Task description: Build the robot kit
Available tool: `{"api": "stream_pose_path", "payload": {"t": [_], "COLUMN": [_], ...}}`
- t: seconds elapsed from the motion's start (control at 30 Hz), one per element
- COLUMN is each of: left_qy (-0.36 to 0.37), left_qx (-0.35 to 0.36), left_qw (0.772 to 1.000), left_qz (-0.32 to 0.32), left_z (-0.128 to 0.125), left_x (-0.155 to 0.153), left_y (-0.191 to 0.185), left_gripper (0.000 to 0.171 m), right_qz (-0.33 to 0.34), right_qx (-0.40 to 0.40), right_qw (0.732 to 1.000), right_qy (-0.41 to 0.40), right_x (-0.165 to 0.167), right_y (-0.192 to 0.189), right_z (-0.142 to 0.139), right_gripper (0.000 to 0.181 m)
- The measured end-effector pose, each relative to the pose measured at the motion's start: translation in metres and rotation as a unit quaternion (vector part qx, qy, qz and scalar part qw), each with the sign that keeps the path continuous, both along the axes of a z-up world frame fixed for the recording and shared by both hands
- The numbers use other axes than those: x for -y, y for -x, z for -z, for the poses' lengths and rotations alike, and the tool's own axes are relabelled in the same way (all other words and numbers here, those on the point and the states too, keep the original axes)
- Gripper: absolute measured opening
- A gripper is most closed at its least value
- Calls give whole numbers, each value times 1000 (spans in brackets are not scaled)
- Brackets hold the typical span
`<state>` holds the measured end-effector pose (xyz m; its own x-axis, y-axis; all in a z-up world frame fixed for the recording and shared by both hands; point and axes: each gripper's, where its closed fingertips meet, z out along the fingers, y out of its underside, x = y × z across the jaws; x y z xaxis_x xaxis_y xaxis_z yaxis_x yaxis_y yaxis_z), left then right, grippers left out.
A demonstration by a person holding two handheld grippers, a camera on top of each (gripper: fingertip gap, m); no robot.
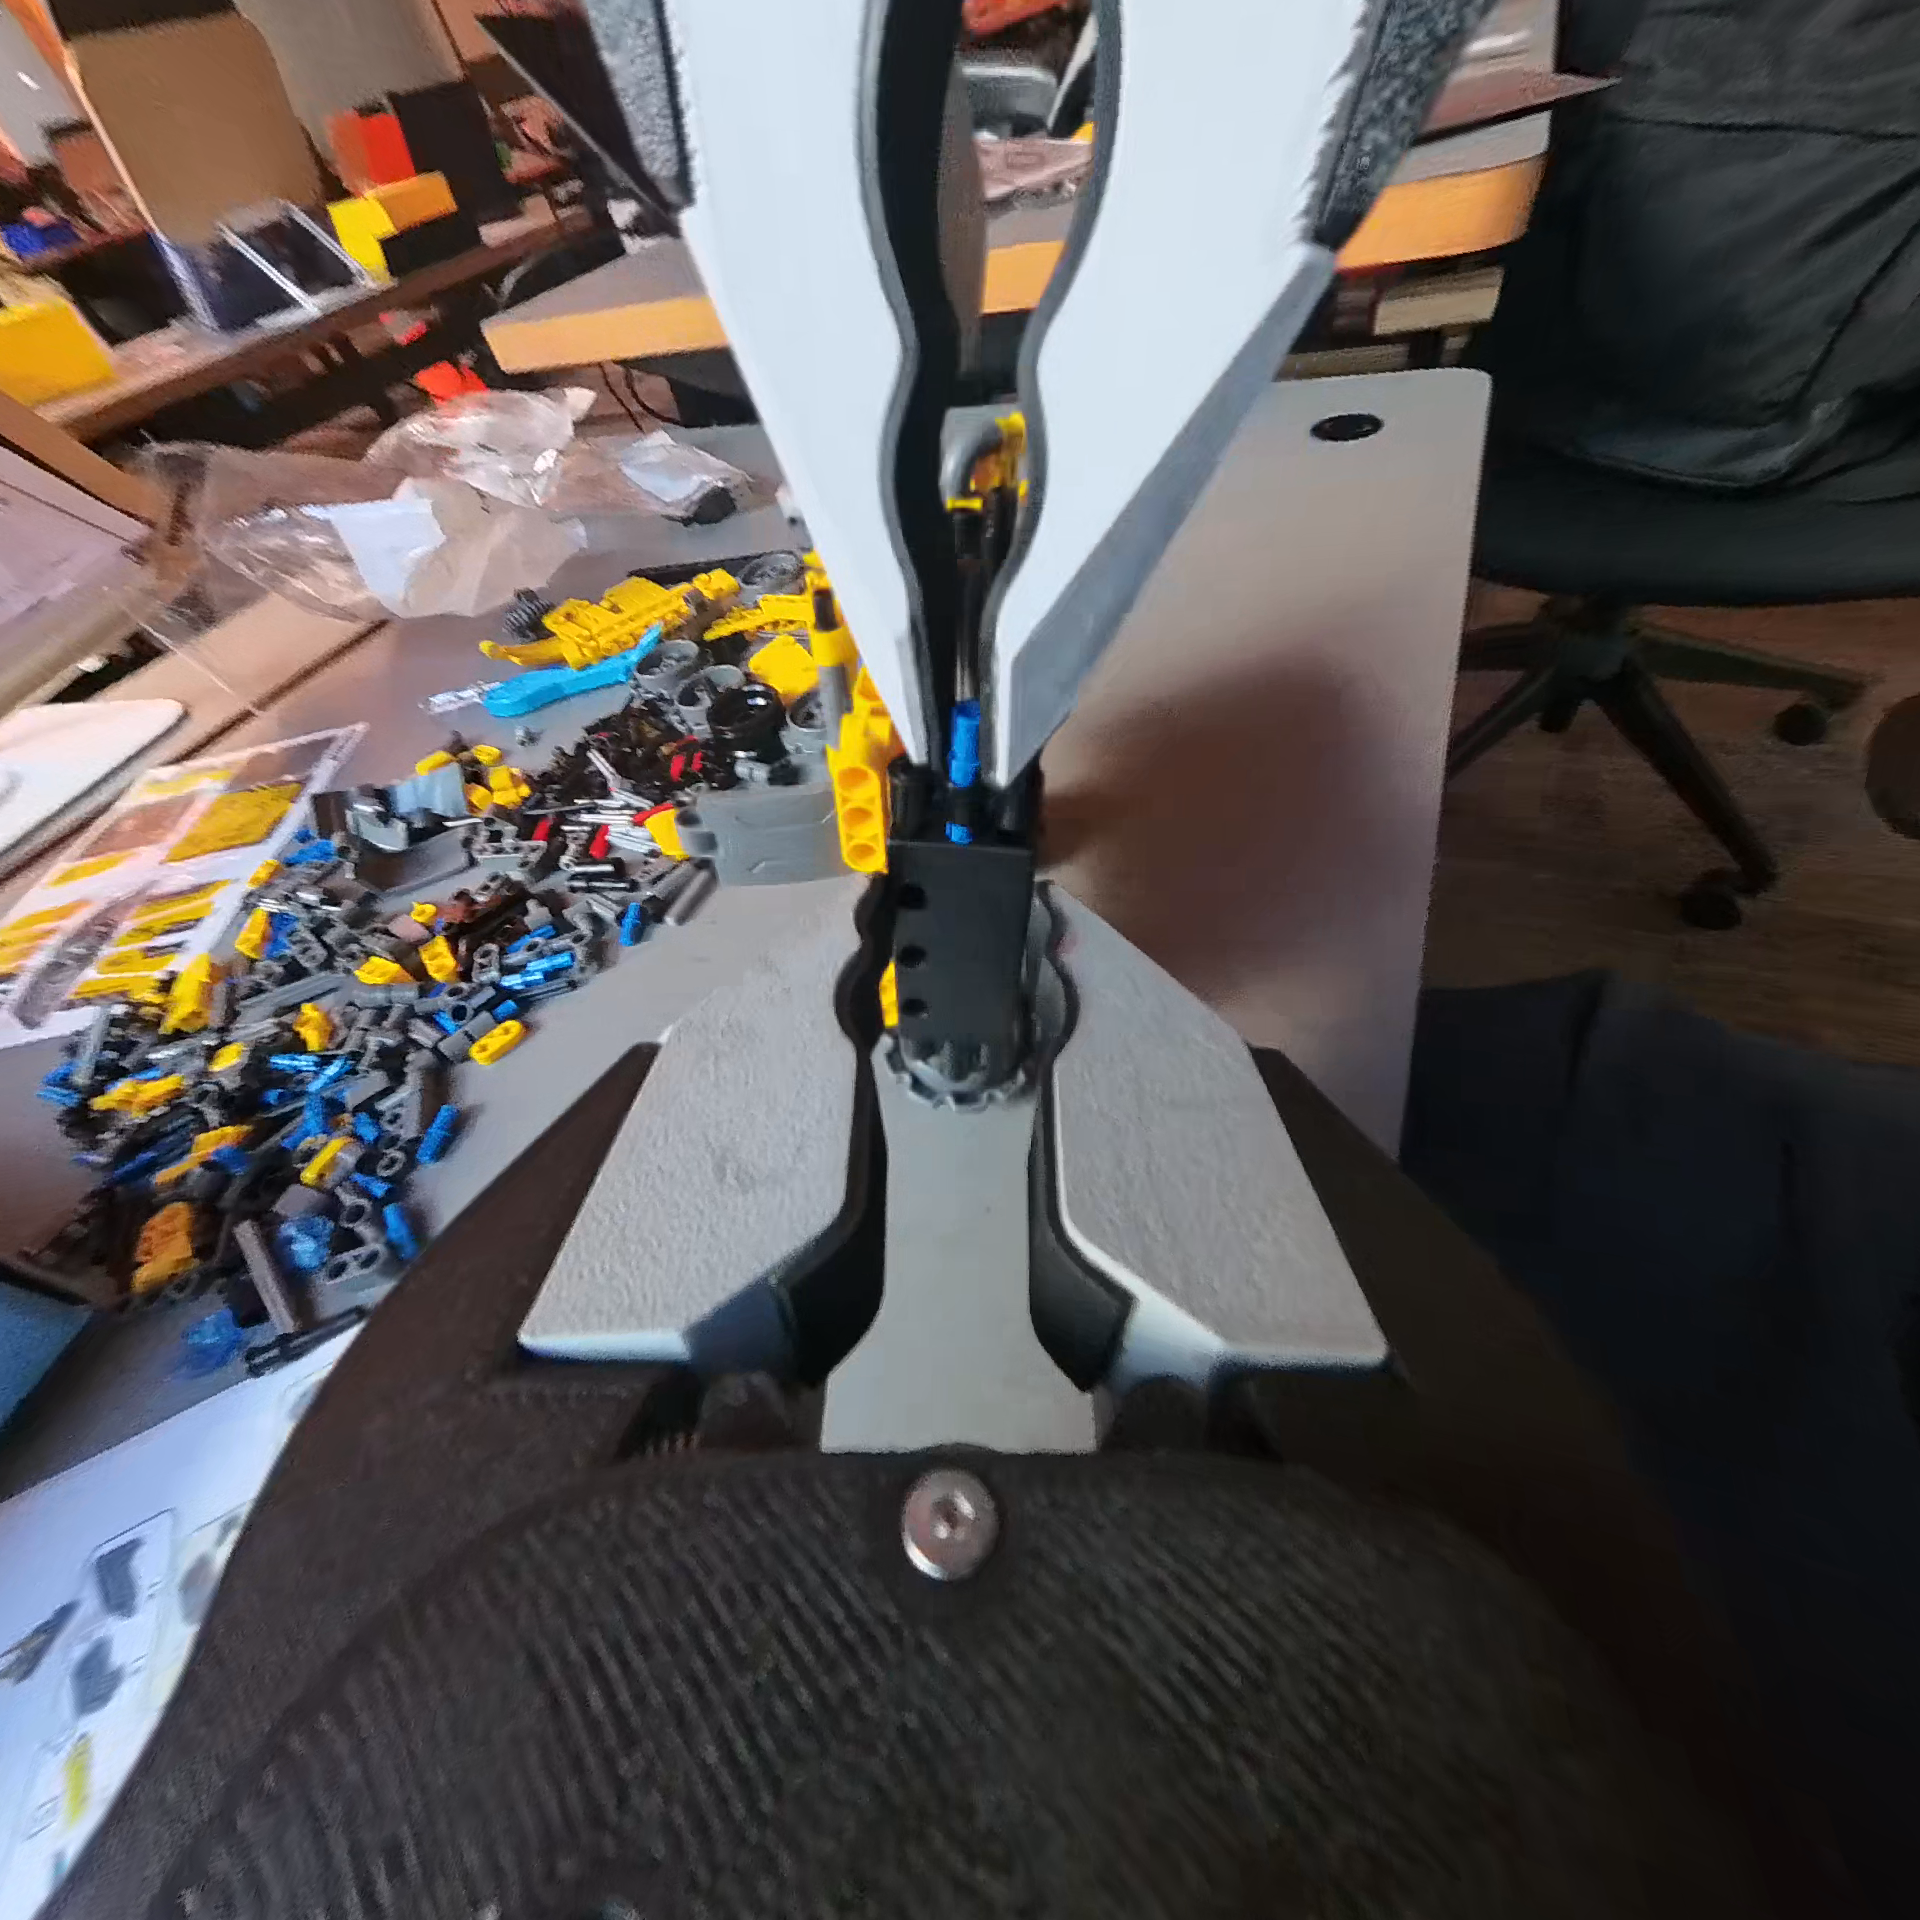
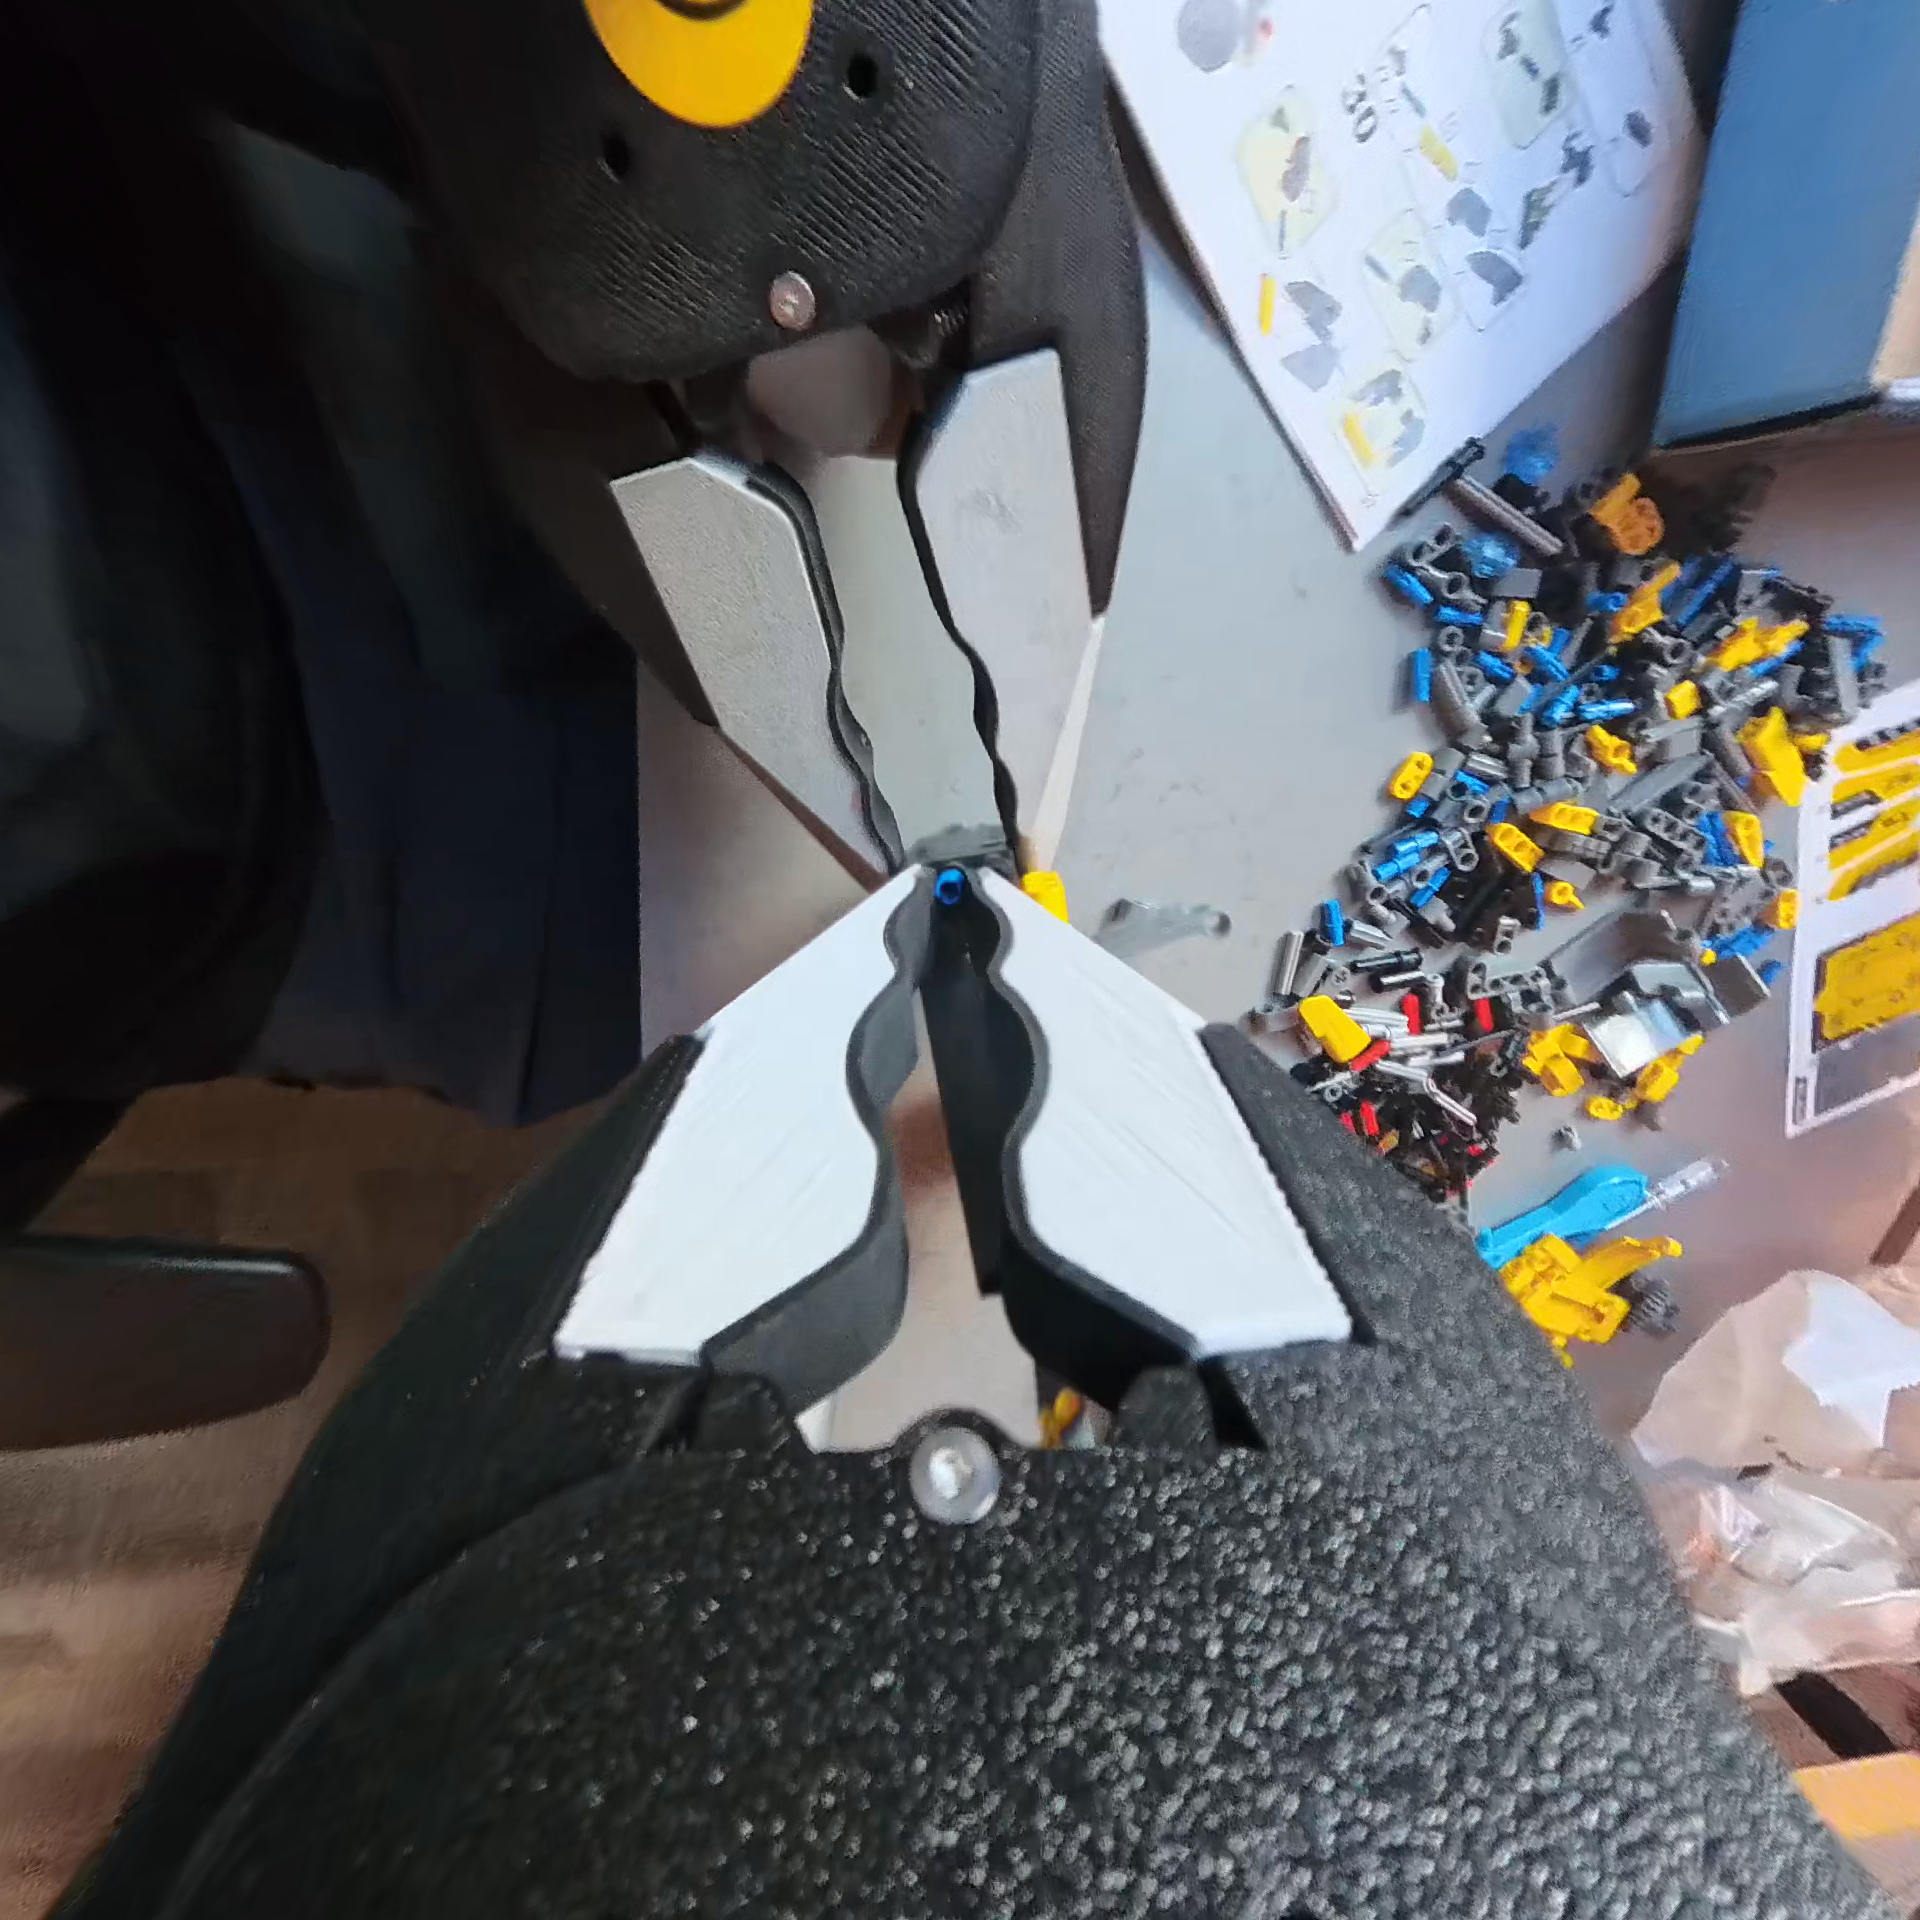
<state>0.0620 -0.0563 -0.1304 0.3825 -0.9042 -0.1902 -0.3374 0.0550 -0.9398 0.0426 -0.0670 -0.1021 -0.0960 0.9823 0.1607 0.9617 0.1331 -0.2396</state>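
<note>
My left gripper (image 1: 956, 935) is shut on a black beam assembly (image 1: 966, 966) with side holes and a grey gear at its near end, held above the grey table (image 1: 1247, 623). My right gripper (image 1: 961, 758), with white fingers, comes in from the top, shut on a blue pin (image 1: 964, 732) at the tip of a thin black piece that runs back between its fingers. The pin meets the top end of the black assembly. In the right wrist view my right gripper (image 2: 951, 891) holds the blue pin (image 2: 948, 885) against the piece in my left gripper (image 2: 956, 847).
A pile of small blue, yellow, grey and black parts (image 1: 416, 935) (image 2: 1558, 779) lies on the table beside an instruction booklet (image 2: 1403, 208), a sticker sheet (image 1: 156, 862), a blue tool (image 1: 551, 686) and plastic bags (image 1: 436, 520). An office chair (image 1: 1662, 416) stands past the table edge. My two grippers' fingertips are within a few centimetres of each other.
</note>
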Motion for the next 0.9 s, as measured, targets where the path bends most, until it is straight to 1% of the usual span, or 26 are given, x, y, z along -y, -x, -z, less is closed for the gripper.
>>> {"api": "stream_pose_path", "payload": {"t": [0.13,0.2,0.27,0.33,0.4,0.5,0.57,0.63,0.67,0.73,0.77,0.8,0.83,0.87,0.9], "left_qy": [-57,-98,-161,-205,-240,-278,-291,-275,-253,-193,-164,-132,-95,-56,-18], "left_qx": [-21,-40,-71,-111,-148,-207,-225,-233,-232,-218,-196,-164,-127,-93,-68], "left_qw": [998,994,984,972,959,937,930,933,939,956,965,975,985,991,996], "left_qz": [-23,-32,-37,-36,-39,-30,-17,2,16,44,55,66,73,73,64], "left_z": [-3,-4,-4,0,3,12,17,25,29,35,32,27,20,12,7], "left_x": [4,8,14,23,30,42,51,59,63,74,80,86,90,89,82], "left_y": [0,-2,-4,-7,-12,-21,-27,-29,-30,-31,-30,-29,-27,-23,-18], "left_gripper": [22,22,22,22,22,22,23,26,29,32,35,34,36,40,46], "right_qz": [39,46,45,49,55,90,106,112,113,110,110,112,114,115,116], "right_qx": [-74,-111,-138,-164,-206,-274,-311,-331,-336,-331,-321,-310,-298,-289,-287], "right_qw": [996,991,985,975,960,928,908,895,893,897,900,904,909,912,913], "right_qy": [-26,-56,-98,-139,-184,-235,-261,-276,-277,-273,-272,-272,-270,-267,-265], "right_x": [5,10,16,26,37,51,61,70,74,80,80,79,78,77,77], "right_y": [-4,-7,-10,-16,-21,-33,-39,-44,-45,-47,-50,-52,-55,-56,-56], "right_z": [-4,-5,-4,-1,4,13,20,28,33,47,56,64,72,78,81], "right_gripper": [7,6,6,6,6,6,6,6,6,6,6,7,8,9,16]}}
